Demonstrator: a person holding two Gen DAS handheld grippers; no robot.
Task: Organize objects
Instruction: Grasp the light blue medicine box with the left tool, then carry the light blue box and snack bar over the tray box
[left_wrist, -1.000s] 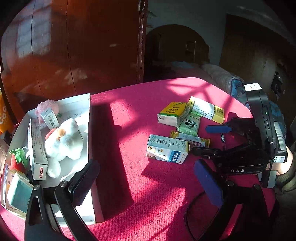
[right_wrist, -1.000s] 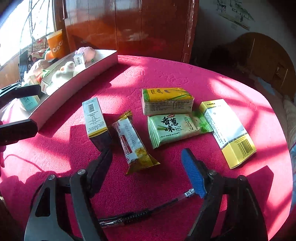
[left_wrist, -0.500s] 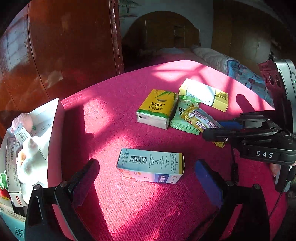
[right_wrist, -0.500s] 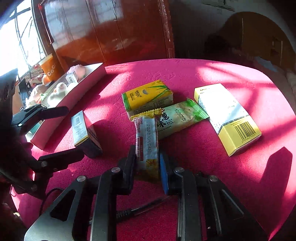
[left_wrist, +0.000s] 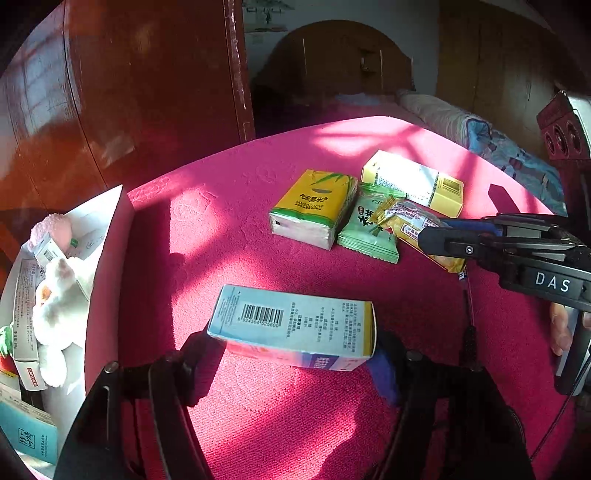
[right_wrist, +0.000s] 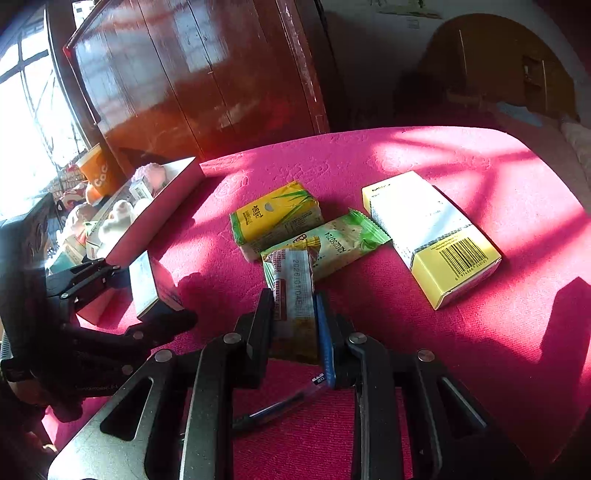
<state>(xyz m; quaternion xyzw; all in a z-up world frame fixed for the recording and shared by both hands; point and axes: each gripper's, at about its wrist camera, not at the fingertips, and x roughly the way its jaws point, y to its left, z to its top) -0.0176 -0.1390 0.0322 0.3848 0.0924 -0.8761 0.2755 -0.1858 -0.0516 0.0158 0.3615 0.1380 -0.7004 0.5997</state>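
Blue box (left_wrist: 295, 325) and snack bar (right_wrist: 293, 295) both gripped above cloth.

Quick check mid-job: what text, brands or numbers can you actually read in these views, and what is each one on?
"BAMBOO LOVE": yellow tissue pack
"DAS": right gripper
"6 924364 925600": barcode on blue box
"2026": snack bar
"K20250724": green wrapper
"Coc": orange cup, cut off
Small print on the yellow box: too small to read.
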